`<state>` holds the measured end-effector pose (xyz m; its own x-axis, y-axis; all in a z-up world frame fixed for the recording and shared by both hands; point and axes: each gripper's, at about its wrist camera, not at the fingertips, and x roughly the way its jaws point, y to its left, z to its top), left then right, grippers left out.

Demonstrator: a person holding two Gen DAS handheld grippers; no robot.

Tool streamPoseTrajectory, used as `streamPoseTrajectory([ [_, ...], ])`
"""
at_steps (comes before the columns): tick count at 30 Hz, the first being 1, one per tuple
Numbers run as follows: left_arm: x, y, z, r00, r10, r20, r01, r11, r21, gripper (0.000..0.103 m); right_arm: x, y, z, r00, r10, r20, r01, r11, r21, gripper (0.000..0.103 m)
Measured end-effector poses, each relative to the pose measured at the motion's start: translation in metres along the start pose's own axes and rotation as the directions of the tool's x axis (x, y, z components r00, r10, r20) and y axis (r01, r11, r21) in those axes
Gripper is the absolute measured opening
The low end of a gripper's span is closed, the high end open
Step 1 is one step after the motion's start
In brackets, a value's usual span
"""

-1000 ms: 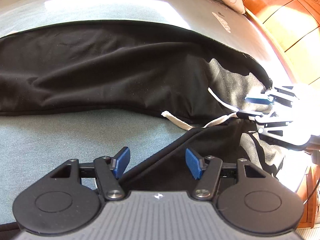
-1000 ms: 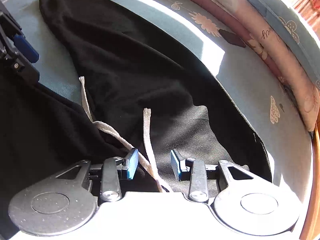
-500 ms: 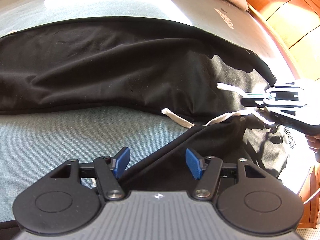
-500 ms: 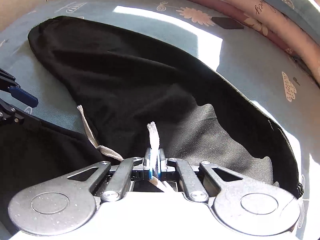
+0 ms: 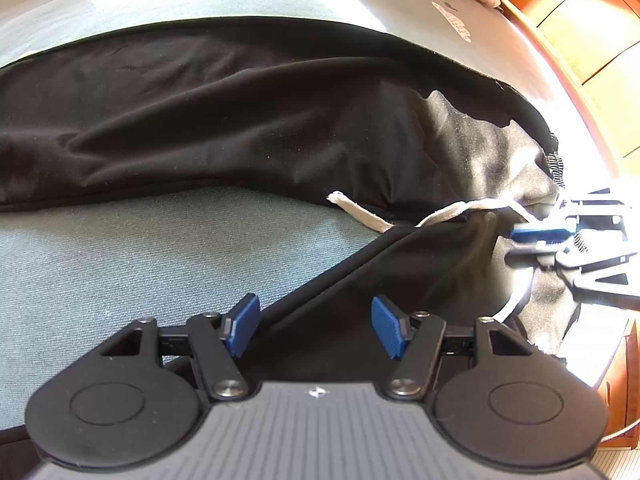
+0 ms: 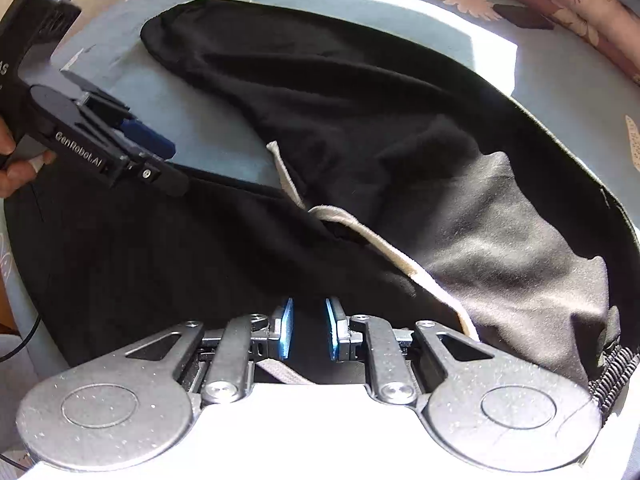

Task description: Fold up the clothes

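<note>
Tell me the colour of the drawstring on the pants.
Off-white; the drawstring shows best in the right wrist view, against the black pants.

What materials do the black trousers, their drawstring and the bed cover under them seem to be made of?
Black trousers: apparently a soft matte knit, perhaps cotton jersey; they drape in loose folds, and the inside at the waist looks greyer and fuzzy. Drawstring: a flat woven cord, off-white, probably cotton, frayed at its end. Bed cover: a blue-grey woven cloth with a fine visible grain and no shine.

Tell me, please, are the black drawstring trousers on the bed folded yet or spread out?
Spread out: the black drawstring trousers lie with both legs splayed apart, blue-grey bedsheet visible between them, no layer doubled over.
</note>
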<state>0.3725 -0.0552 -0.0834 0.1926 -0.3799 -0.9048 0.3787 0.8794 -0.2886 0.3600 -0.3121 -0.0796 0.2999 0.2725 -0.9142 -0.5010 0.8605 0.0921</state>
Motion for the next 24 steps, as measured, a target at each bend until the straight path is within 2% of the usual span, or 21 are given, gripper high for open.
streamPoseTrajectory([
  [1,0.0,0.0,-0.001,1.0,-0.002,-0.001,0.002,1.0,-0.002,0.062,-0.001,-0.004,0.005,0.999,-0.028,0.019,0.028,1.0,0.01,0.029],
  [5,-0.003,-0.003,-0.003,1.0,-0.012,0.006,0.012,1.0,-0.001,0.062,0.003,-0.014,0.017,0.989,-0.147,0.006,0.147,0.989,-0.027,0.03],
  [7,-0.004,-0.003,-0.004,1.0,-0.013,0.006,0.013,1.0,-0.001,0.063,-0.002,-0.017,0.012,0.987,-0.163,0.001,0.163,0.986,-0.02,0.03],
  [10,-0.001,-0.005,-0.006,1.0,-0.006,0.0,0.006,1.0,0.009,0.063,-0.004,-0.018,-0.005,0.976,-0.21,-0.053,0.212,0.976,0.05,0.03],
  [13,-0.001,-0.016,-0.008,1.0,0.0,0.013,-0.001,0.996,0.089,0.063,0.001,-0.021,-0.032,0.965,-0.232,-0.125,0.245,0.964,0.105,0.03],
  [15,-0.001,-0.028,-0.01,1.0,0.002,0.025,-0.006,0.986,0.17,0.067,0.003,-0.017,-0.044,0.95,-0.266,-0.164,0.283,0.955,0.089,0.03],
  [18,0.003,-0.042,-0.014,1.0,-0.007,0.029,0.0,0.968,0.249,0.07,0.003,-0.02,-0.058,0.939,-0.275,-0.208,0.3,0.949,0.099,0.03],
  [19,0.005,-0.045,-0.015,1.0,-0.013,0.024,0.006,0.965,0.263,0.07,0.003,-0.021,-0.06,0.943,-0.259,-0.211,0.287,0.951,0.115,0.03],
  [21,0.008,-0.051,-0.016,1.0,-0.019,0.016,0.014,0.965,0.263,0.07,0.006,-0.021,-0.061,0.951,-0.224,-0.215,0.255,0.959,0.127,0.03],
  [24,0.01,-0.056,-0.018,0.999,-0.039,0.003,0.037,0.965,0.258,0.07,0.01,-0.017,-0.061,0.95,-0.229,-0.21,0.252,0.964,0.088,0.03],
])
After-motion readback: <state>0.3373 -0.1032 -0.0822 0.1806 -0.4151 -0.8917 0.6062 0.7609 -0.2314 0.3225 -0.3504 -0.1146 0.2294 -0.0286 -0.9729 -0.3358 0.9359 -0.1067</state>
